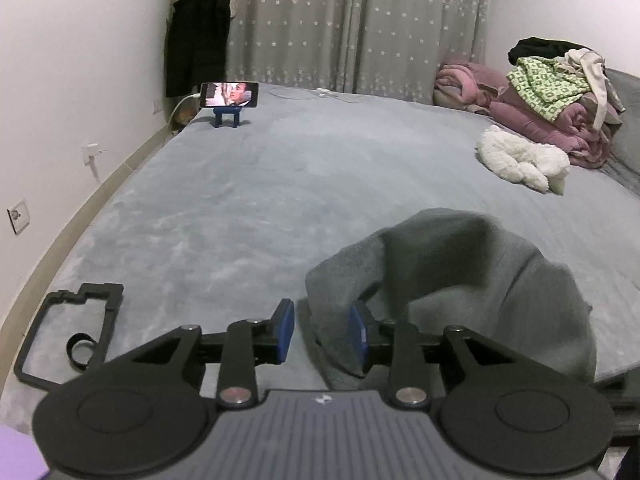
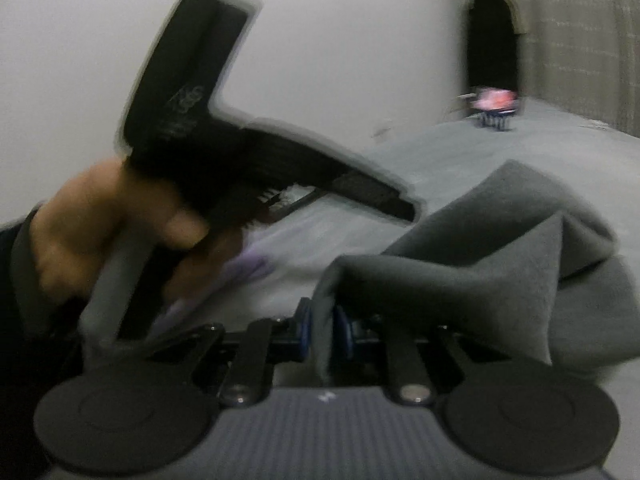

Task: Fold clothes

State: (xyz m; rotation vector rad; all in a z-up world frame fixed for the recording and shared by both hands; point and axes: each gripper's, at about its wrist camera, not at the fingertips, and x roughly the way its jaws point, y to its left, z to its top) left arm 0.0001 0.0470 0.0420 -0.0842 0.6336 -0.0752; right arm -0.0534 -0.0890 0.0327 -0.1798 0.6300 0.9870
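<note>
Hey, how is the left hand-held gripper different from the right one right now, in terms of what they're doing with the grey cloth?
The left hand-held gripper is open, its blue pads apart, with the grey garment lying between them unpinched. The right hand-held gripper is shut on a fold of the same garment, lifting it into a peak. The left wrist view is sharp; the right wrist view is motion-blurred. Both have blue-padded black fingers and work over the grey bed.

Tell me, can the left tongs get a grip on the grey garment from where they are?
Probably yes. The left tongs are open, and an edge of the grey garment already lies between the blue pads, nothing blocking. The right tongs hold another edge of it.
</note>
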